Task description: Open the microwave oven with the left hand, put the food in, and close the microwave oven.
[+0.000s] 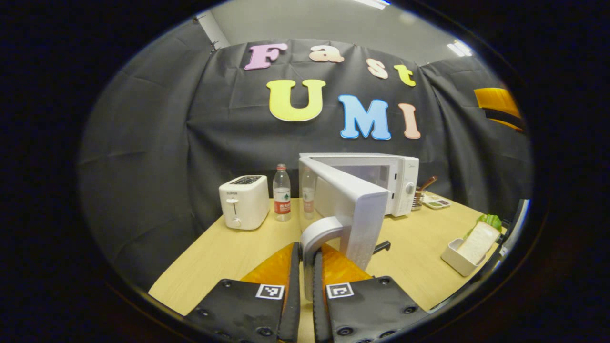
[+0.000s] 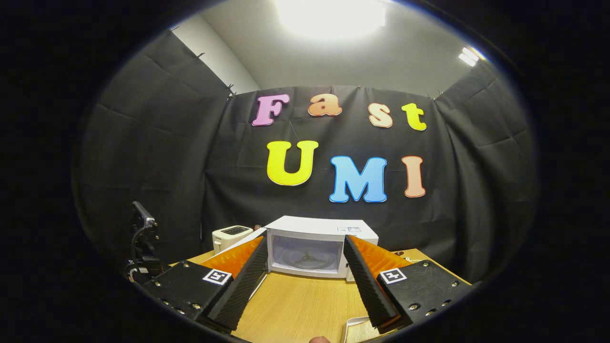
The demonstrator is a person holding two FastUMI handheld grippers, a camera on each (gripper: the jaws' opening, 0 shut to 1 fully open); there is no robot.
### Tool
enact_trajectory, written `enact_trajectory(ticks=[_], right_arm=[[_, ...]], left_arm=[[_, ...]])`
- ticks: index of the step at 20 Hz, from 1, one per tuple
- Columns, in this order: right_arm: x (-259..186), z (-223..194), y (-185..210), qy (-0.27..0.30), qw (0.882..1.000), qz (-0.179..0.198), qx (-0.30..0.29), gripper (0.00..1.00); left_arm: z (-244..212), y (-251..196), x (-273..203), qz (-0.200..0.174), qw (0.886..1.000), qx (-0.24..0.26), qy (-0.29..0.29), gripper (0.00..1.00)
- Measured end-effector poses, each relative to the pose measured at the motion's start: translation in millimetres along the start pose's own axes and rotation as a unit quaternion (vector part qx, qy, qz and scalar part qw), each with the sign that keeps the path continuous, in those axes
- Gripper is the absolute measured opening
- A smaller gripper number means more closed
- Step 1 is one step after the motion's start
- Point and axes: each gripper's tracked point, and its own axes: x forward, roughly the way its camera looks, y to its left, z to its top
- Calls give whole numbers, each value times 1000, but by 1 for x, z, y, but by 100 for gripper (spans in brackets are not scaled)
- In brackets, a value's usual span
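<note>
Left gripper view: left gripper (image 1: 306, 252) fingers are pinched on the curved grey handle (image 1: 318, 234) of the white microwave door (image 1: 350, 207), which stands swung open directly ahead. Behind the door sits the white box-shaped microwave oven (image 1: 391, 178) on the light wooden tabletop (image 1: 228, 252). Ahead to the left stand a white two-slot toaster (image 1: 244, 201) and a clear plastic water bottle with a red label (image 1: 281, 193). Far to the right, near the table edge, a white rectangular dish holding sliced bread and green lettuce (image 1: 469, 247) rests on the wood. Black cloth forms the booth walls beneath a pale ceiling.

Right gripper view: right gripper (image 2: 305, 271) fingers are spread wide above the same tabletop (image 2: 295, 305). Between them, straight ahead, the microwave oven (image 2: 314, 247) shows its open cavity with a glass turntable (image 2: 307, 259). The toaster (image 2: 231, 236) stands ahead to the left. A white dish rim (image 2: 352, 328) lies just below the fingers.
</note>
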Motion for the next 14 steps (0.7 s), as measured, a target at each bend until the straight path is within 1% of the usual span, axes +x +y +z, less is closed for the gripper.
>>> enact_trajectory(ticks=[1,2,4,6,9,11,14], right_arm=[[-1,1,-4,0,1000,3,2,97],[0,4,-10,-6,1000,4,3,97],[3,0,-21,-3,1000,11,10,97],[6,-5,-35,6,1000,18,15,97],[7,-12,-58,20,999,27,26,97],[9,-16,-75,30,999,30,27,97],[12,-31,-100,58,997,34,34,97]], left_arm=[[-1,1,-7,9,1000,-1,2,19],[0,2,-13,20,1000,0,2,24],[1,8,-31,47,999,1,2,61],[19,11,-52,69,998,-6,-11,98],[51,9,-77,105,994,1,-36,98],[77,-6,-90,113,992,4,-60,96],[105,-35,-101,113,990,7,-84,96]])
